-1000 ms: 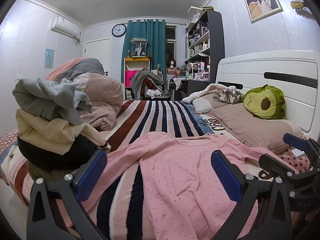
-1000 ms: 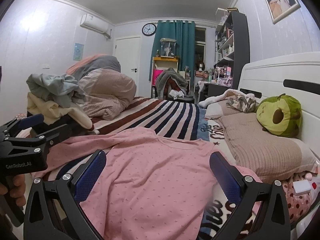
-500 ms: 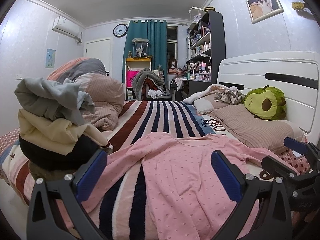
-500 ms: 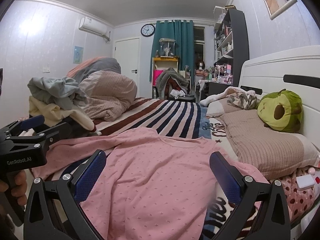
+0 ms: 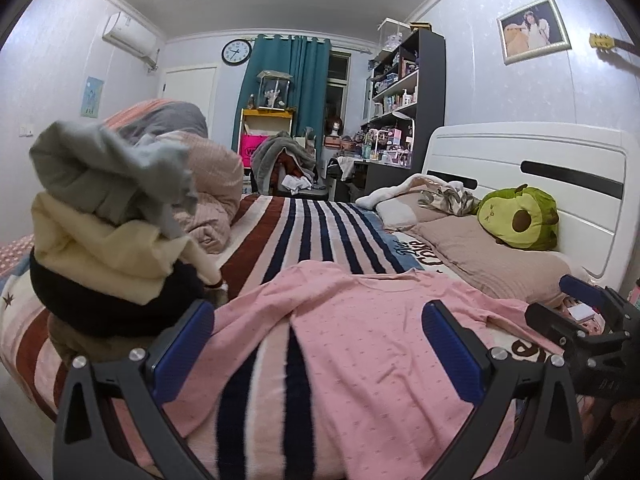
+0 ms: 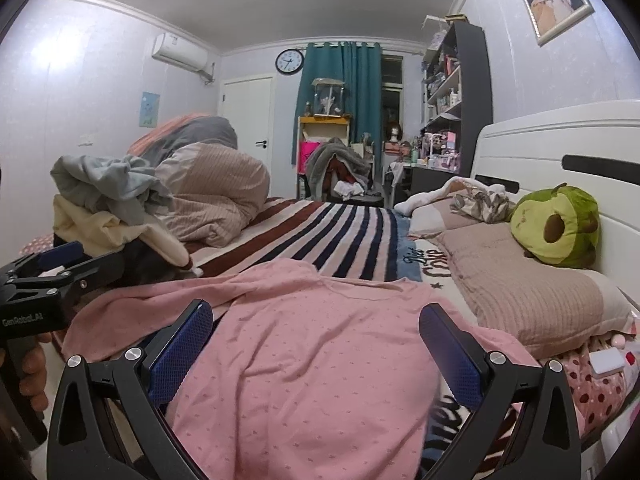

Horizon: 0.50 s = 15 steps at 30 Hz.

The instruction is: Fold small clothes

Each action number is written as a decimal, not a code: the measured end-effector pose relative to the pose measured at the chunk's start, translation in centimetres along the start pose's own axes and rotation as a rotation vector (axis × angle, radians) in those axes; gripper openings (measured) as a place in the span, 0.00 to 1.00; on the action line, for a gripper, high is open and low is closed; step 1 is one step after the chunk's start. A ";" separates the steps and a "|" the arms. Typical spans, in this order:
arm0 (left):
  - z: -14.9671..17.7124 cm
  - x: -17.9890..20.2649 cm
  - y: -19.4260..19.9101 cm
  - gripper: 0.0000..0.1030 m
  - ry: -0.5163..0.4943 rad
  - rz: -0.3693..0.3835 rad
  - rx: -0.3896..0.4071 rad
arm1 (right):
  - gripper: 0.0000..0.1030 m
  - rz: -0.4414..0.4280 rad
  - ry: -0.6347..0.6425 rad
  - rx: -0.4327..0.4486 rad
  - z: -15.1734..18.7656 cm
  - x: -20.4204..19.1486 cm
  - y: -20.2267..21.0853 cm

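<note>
The pink top [image 5: 360,344] lies spread on the striped blanket [image 5: 320,224], with one sleeve reaching towards the pile of clothes [image 5: 108,232] on the left. The left gripper [image 5: 318,344] and the right gripper [image 6: 316,344] both stand wide apart above it and hold nothing. I think a finger could pinch the blanket together with the thin cloth, or pulling the sleeve could knock down the leaning pile.
</note>
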<state>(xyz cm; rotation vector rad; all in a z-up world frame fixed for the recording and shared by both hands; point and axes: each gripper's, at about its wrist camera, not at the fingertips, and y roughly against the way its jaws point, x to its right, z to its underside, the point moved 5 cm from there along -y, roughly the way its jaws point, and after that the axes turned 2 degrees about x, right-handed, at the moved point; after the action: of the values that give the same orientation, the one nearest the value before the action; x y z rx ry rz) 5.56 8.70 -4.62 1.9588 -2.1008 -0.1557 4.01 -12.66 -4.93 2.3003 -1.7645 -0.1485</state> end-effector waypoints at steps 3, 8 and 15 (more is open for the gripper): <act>0.9 -3.4 0.5 0.99 0.010 -0.016 -0.002 | 0.99 -0.045 -0.004 -0.028 0.1 -1.4 -1.0; 4.0 -11.5 1.0 0.99 -0.016 -0.139 -0.063 | 0.99 -0.163 -0.004 -0.081 1.2 -4.1 -3.1; 8.7 -18.8 -0.2 0.89 -0.008 -0.184 -0.174 | 0.90 -0.256 0.042 -0.213 4.3 -8.7 -6.9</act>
<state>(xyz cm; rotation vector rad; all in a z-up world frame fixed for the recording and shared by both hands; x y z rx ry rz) 4.47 26.46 -15.26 2.0451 -1.8403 -0.3693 7.20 -3.12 -11.39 2.3428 -1.3557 -0.3139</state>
